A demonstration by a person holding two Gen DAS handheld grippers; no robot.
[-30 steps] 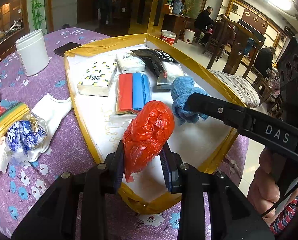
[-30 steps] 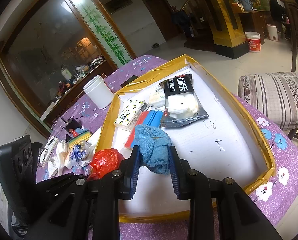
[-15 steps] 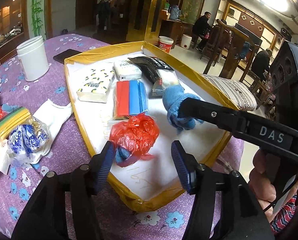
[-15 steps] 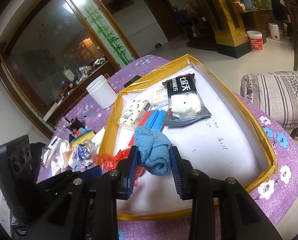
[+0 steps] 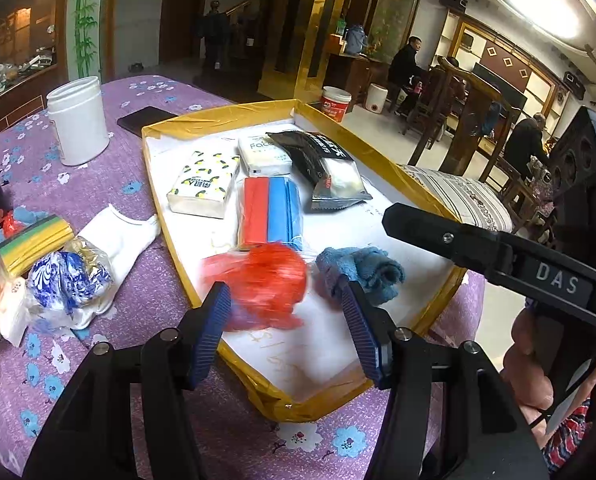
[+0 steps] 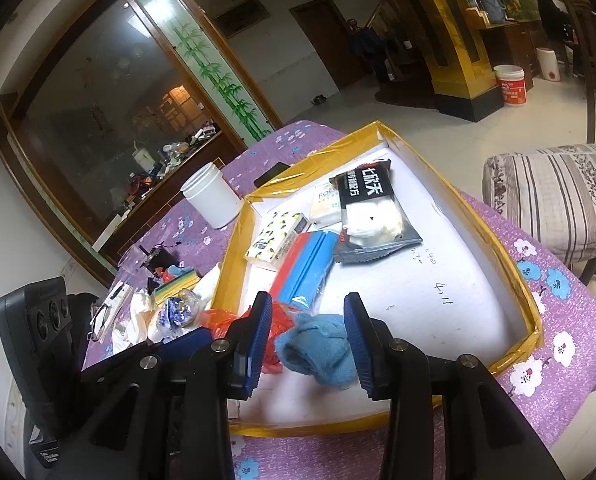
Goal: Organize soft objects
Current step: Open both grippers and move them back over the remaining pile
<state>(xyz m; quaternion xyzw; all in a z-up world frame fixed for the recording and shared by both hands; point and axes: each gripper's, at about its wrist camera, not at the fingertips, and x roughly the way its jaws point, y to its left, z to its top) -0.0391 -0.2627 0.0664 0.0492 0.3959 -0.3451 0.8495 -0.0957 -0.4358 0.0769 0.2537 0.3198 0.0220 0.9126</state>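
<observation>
Grippers hovered over a yellow-rimmed tray (image 5: 156, 184) on a purple flowered tablecloth (image 5: 110, 184). Left gripper (image 5: 288, 320) had its jaws apart w/ a blurred red plastic bag (image 5: 272, 276) between them, pads clear of it, at the tray's near end. Right gripper (image 6: 306, 336) was opening, pads off the blue cloth (image 6: 318, 350) lying just beside the bag. Tissue packs (image 5: 204, 186) and a red-and-blue pack (image 5: 268, 210) lay toward the tray's far end; a white jar (image 5: 78, 120) stood well outside it.

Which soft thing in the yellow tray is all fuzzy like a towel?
The blue cloth, bunched up at the tray's near end beside the red plastic bag. It is fluffy fabric; the others are shiny bags or wrapped packs.
</observation>
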